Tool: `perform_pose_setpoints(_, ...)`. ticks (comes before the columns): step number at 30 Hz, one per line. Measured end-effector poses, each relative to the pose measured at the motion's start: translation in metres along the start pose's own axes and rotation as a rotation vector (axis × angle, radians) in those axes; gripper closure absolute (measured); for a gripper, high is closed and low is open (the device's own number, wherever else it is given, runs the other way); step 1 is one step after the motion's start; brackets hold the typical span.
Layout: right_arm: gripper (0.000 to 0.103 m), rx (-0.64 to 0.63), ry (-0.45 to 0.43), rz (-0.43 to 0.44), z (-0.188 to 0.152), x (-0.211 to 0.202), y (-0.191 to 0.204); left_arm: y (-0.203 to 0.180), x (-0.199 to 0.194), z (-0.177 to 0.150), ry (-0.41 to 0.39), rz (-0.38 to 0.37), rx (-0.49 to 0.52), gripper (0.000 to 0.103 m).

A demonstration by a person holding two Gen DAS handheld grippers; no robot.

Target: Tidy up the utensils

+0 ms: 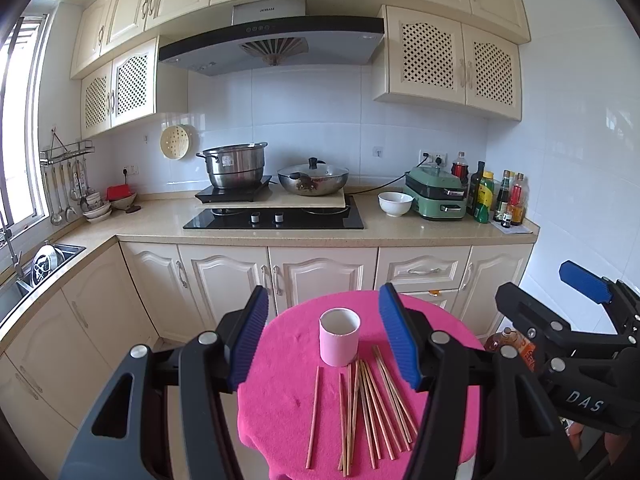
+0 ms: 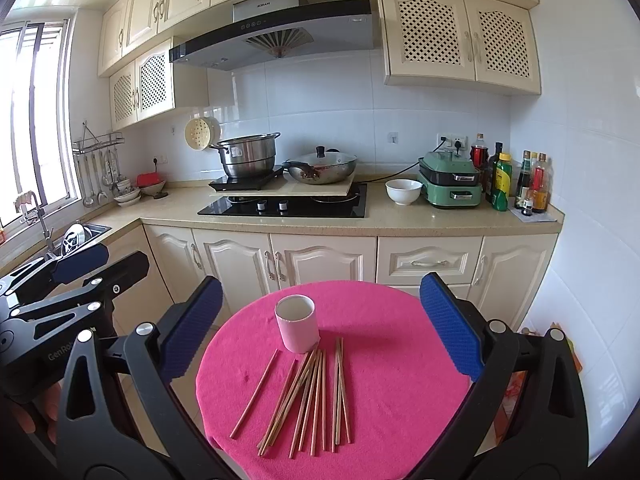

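A pale pink cup [image 1: 339,342] [image 2: 297,329] stands upright and empty near the middle of a round table under a pink cloth [image 1: 280,400] [image 2: 400,368]. Several wooden chopsticks [image 1: 368,408] [image 2: 308,396] lie loose on the cloth in front of the cup, one [image 1: 313,416] [image 2: 255,394] apart to the left. My left gripper [image 1: 324,340] hovers open above the table's near side, nothing between its blue pads. My right gripper [image 2: 320,320] hangs open too, wider, also empty. Each gripper shows in the other's view, right gripper [image 1: 584,292] and left gripper [image 2: 80,260].
Behind the table runs a kitchen counter [image 1: 400,232] with a hob [image 1: 276,218], a steel pot [image 1: 234,166], a lidded wok [image 1: 312,180], a white bowl [image 1: 395,203], a green cooker [image 1: 438,196] and bottles [image 1: 496,200]. A sink [image 1: 44,264] is at the left. Cabinet doors sit close behind the table.
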State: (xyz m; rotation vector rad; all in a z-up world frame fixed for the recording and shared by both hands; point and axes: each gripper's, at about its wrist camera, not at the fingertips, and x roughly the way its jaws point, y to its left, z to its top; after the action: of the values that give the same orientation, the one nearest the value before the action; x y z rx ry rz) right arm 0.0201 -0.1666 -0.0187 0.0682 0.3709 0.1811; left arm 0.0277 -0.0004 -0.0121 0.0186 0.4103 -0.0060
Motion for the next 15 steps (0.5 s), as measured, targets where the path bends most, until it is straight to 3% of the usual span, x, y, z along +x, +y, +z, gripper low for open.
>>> perform_pose_setpoints(15,0.006,0.004,0.028,0.001,0.001,0.014,0.002,0.002,0.014,0.0,0.026,-0.001,0.0,0.046)
